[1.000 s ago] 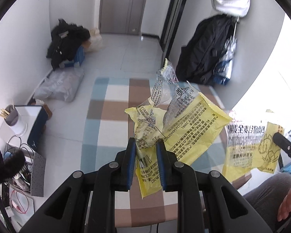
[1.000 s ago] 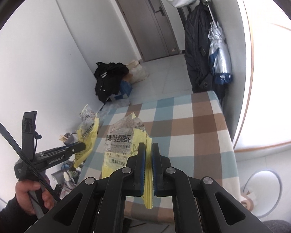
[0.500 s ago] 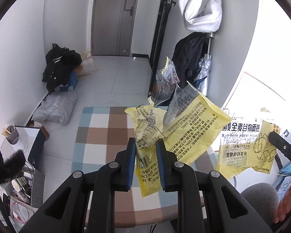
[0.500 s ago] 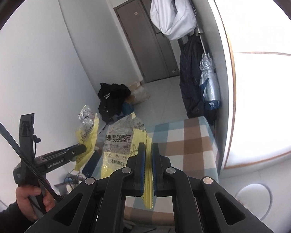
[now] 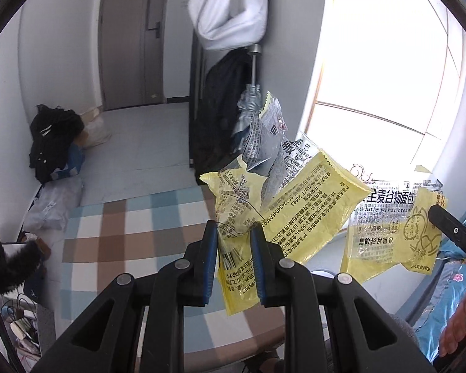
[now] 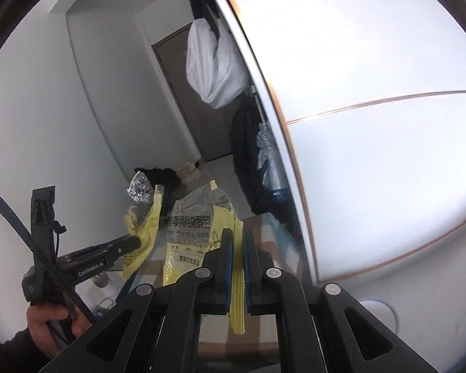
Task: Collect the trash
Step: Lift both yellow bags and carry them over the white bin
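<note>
My left gripper (image 5: 233, 236) is shut on a bunch of yellow and clear bread wrappers (image 5: 289, 208), held in the air above the checked table (image 5: 115, 236). My right gripper (image 6: 236, 242) is shut on the edge of another yellow and clear wrapper (image 6: 198, 227), also lifted clear of the table. In the left wrist view that second wrapper (image 5: 391, 227) hangs at the right, with a right gripper finger (image 5: 450, 230) at its edge. The right wrist view shows the left gripper (image 6: 133, 242) and its wrappers (image 6: 143, 220) at the left, held by a hand (image 6: 46, 326).
The table wears a blue, brown and white checked cloth. A bright window (image 5: 388, 62) is at the right. Dark coats, a white garment (image 5: 230, 9) and a folded umbrella (image 5: 248, 108) hang by the wall. Bags and a black garment (image 5: 52, 140) lie on the floor near a grey door (image 5: 130, 37).
Both grippers rose and drew back with their wrappers still held. The views tilted up, so less table and more window, door and hanging clothes show now.
</note>
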Motion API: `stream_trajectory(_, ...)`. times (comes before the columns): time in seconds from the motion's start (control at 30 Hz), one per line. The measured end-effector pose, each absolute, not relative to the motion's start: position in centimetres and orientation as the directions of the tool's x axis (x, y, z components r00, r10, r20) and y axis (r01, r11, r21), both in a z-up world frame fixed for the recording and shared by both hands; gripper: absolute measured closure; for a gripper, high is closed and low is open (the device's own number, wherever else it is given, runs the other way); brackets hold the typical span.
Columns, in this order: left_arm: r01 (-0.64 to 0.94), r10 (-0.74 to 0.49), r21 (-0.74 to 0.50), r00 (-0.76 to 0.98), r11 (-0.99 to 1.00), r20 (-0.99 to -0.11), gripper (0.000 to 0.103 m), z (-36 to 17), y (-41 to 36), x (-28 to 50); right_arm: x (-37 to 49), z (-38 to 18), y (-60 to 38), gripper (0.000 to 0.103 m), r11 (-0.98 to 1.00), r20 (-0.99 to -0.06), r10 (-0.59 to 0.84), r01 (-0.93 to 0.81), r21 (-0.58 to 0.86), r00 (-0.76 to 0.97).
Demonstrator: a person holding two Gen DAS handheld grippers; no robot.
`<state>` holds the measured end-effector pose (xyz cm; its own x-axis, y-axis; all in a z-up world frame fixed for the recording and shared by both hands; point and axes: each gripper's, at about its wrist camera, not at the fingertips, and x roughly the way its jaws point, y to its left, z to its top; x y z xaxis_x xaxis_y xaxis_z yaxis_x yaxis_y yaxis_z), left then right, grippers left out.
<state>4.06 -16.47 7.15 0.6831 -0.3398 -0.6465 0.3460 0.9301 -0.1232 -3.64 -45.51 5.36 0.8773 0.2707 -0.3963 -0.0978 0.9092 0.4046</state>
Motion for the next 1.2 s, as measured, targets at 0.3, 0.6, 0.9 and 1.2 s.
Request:
stream_trajectory(0.3,0.475,-0.434,-0.138,0.597,0.869,-0.674,0.086,5.9,-25.6,4.8,-5.7,4.0,-53.4,0.097,0.917,-0.426,0.138,0.047,0.396,0.894)
stream_trajectory(0.6,0.566,-0.452,-0.129,0.48,0.814,-0.752,0.086,2.2,-33.5,6.3,-6.0,-0.2,-59.8,0.096,0.898,-0.547,0.023,0.223,0.379,0.837)
stream_trajectory(0.9,0.581,-0.369,-0.117,0.337,0.806,-0.866,0.086,-6.2,-37.6,8.5,-4.2,-10.1,-63.6,0.096,0.825,-0.713,0.052,0.372,0.425,0.699)
stream_trajectory(1.2,0.612,-0.314,-0.131,0.202,0.78,-0.928,0.086,-11.2,-39.4,8.2,-1.4,-19.7,-64.3,0.096,0.764,-0.816,0.16,0.454,0.459,0.555)
